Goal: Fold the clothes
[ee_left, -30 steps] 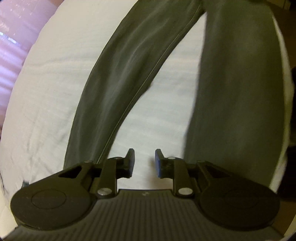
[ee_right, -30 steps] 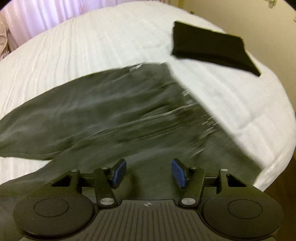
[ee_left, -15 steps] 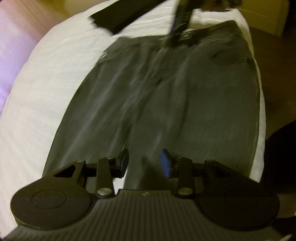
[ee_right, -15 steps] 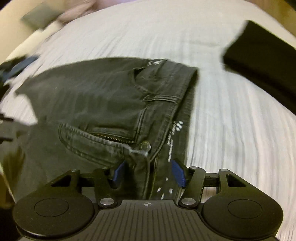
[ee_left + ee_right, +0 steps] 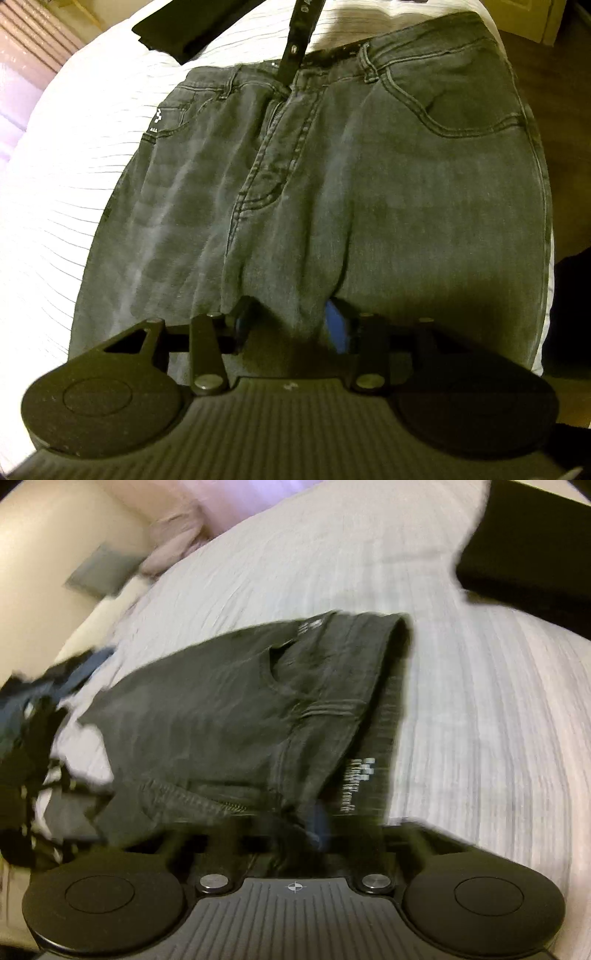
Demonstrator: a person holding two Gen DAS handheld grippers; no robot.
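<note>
Dark grey jeans (image 5: 332, 192) lie on a white bed (image 5: 66, 177), waistband far from the left wrist camera. My left gripper (image 5: 291, 328) is at the crotch, fingers apart with a ridge of denim between them, not clamped. My right gripper (image 5: 295, 830) is at the waistband by the fly; the view is blurred and its fingers look closed on the jeans (image 5: 229, 716) there, with the waistband lifted. The other gripper's finger (image 5: 299, 40) shows at the waistband in the left wrist view.
A folded black garment (image 5: 192, 29) lies on the bed beyond the waistband; it also shows in the right wrist view (image 5: 528, 554). The bed's right edge (image 5: 552, 236) runs along the jeans, with dark floor beyond. Pillows (image 5: 173, 542) sit at the head.
My left gripper moved from the legs up to the crotch and lowered onto the denim. My right gripper moved to the waistband, closed on it and lifted it.
</note>
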